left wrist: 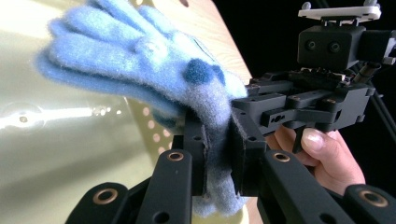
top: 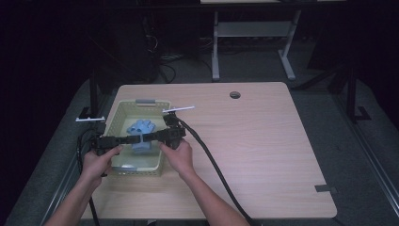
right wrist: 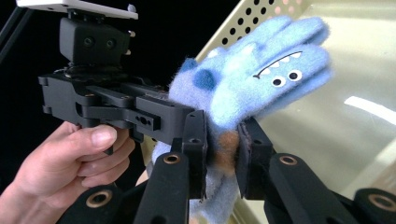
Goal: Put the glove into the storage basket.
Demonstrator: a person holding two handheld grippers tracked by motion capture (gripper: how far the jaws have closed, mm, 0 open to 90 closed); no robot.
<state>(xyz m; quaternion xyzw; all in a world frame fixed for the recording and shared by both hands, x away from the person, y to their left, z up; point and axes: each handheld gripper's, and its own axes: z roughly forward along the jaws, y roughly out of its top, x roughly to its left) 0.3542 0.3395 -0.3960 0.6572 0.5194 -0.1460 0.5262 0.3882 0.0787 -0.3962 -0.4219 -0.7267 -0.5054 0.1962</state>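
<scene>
The fluffy light-blue knitted monster glove (left wrist: pixel 140 60), soft, light and floppy, is best gripped at its cuff, where the left hand-held gripper (left wrist: pixel 219 154) and right hand-held gripper (right wrist: pixel 222 154) each pinch it.

light wood tabletop (top: pixel 254 141), rounded corners, round grommet hole (top: pixel 235 95) near the far edge. strip of dark tape (top: pixel 325 189) at its right front edge. grey carpet floor (top: pixel 254 66) beyond. white-legged desk frame (top: pixel 254 42) at the back, loose cables (top: pixel 164 66) on the floor beside it. surroundings dark; light falls mostly on the tabletop.
</scene>
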